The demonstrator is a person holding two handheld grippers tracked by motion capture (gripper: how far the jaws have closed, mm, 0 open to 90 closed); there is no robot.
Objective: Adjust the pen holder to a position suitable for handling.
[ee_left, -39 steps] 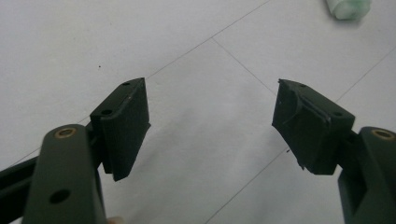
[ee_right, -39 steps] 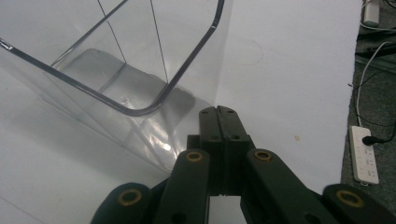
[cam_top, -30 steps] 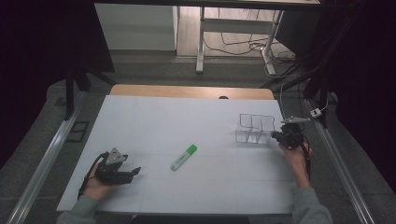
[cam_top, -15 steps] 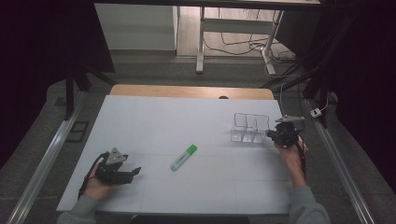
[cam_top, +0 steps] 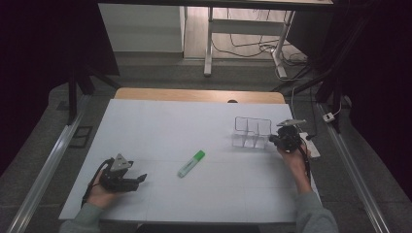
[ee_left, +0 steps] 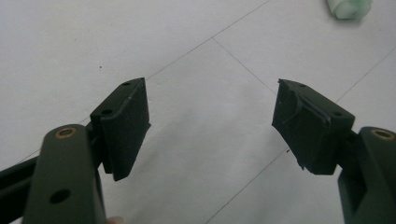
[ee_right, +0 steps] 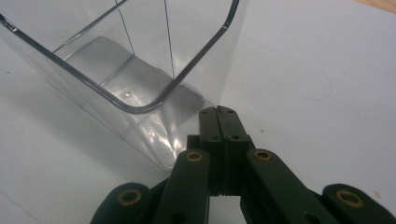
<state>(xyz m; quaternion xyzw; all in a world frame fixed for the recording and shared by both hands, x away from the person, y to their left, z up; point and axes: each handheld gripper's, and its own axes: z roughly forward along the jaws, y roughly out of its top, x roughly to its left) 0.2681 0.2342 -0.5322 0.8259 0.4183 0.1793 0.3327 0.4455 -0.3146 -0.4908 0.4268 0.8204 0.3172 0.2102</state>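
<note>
At the lower left of the high view, the left gripper (cam_top: 141, 178) rests on the white tabletop (cam_top: 194, 126) in a hand, its jaws spread wide with nothing between them. Near the frame's centre lies a green-capped white marker (cam_top: 191, 163), well apart from both grippers; its end shows at the top right of the left gripper view. At the right of the high view, the right gripper (cam_top: 272, 140), jaws pressed together and empty, sits just beside the clear plastic divided container (cam_top: 251, 132); whether they touch cannot be told.
</note>
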